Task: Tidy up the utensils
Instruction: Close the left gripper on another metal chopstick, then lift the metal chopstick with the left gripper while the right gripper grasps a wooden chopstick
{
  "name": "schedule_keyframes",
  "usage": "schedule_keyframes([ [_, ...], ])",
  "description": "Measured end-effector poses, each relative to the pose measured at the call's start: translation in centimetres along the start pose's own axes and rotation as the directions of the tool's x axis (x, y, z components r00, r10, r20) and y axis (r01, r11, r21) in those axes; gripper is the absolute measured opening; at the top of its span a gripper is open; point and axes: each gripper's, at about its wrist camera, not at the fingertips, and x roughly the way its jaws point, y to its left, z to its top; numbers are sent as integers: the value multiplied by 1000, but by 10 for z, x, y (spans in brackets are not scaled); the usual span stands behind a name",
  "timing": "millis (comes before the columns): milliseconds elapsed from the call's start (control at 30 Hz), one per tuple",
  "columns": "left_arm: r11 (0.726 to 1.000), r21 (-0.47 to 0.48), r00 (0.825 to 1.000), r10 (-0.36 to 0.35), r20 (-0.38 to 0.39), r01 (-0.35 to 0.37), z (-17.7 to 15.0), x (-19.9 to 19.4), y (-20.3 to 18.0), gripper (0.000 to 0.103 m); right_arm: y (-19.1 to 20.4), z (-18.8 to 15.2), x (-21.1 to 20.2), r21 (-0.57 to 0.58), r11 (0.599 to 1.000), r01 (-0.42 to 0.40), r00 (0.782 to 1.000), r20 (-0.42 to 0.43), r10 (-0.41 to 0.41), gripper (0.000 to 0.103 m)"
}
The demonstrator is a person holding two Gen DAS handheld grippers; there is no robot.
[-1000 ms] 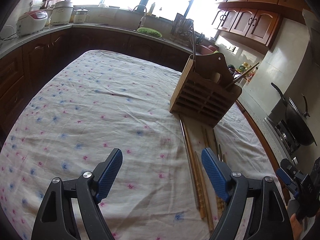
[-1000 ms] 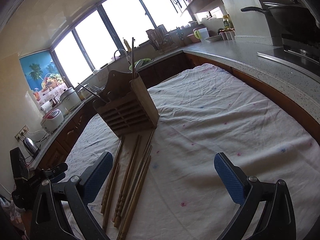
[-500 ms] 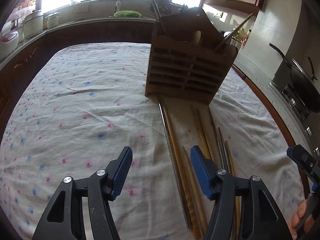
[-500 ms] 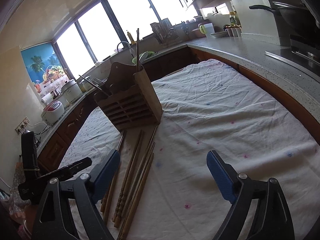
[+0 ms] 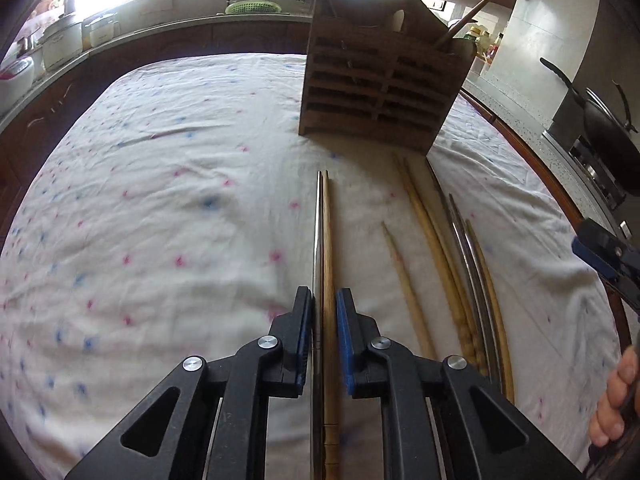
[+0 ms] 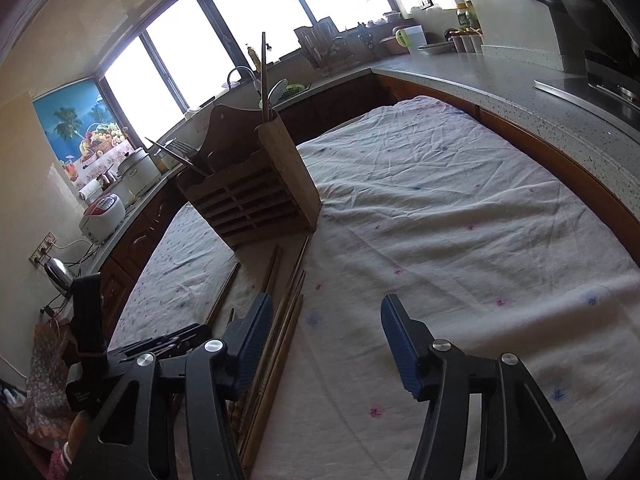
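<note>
A slatted wooden utensil holder (image 5: 380, 80) stands on the cloth-covered table (image 5: 160, 200), with a few utensils sticking out of it. In front of it lie several chopsticks (image 5: 440, 256), wooden and metal. My left gripper (image 5: 323, 300) is shut on a pair at the left of the row, one metal and one wooden chopstick (image 5: 327, 240), which point at the holder. My right gripper (image 6: 326, 316) is open and empty, low over the cloth just right of the chopsticks (image 6: 288, 320). The holder (image 6: 256, 196) stands beyond it.
A dark counter (image 6: 520, 92) runs around the table, with a sink and green basket (image 5: 252, 7) at the back. Rice cookers (image 5: 60, 44) sit at the left. A wok and stove (image 5: 600, 128) are at the right. The other gripper shows at the edge (image 5: 608, 256).
My left gripper has moved right and lower over the leftmost pair of chopsticks and closed from wide open onto them. My right gripper has drifted slightly forward and stays open.
</note>
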Motion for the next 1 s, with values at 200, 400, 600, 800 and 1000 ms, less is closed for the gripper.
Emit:
schedule_keyframes([
  [200, 992, -98, 997, -76, -14, 74, -1, -18, 20, 18, 9, 0, 21, -24, 1000, -16, 999, -52, 15, 55],
  [400, 996, -77, 998, -51, 32, 53, 34, -14, 29, 19, 19, 13, 37, -39, 999, -26, 998, -62, 23, 55],
  [600, 1000, -7, 998, -21, -60, 20, 46, 25, 20, 15, 25, 19, 45, -48, 998, -27, 997, -68, 24, 54],
  [800, 999, 41, 998, -15, -54, 17, 47, 31, 14, 15, 25, 22, 57, -51, 998, -23, 996, -88, 19, 52],
  [1000, 998, 66, 996, -4, -84, 9, 59, 41, 8, 15, 30, 34, 87, -89, 996, 4, 993, -121, -15, 46],
])
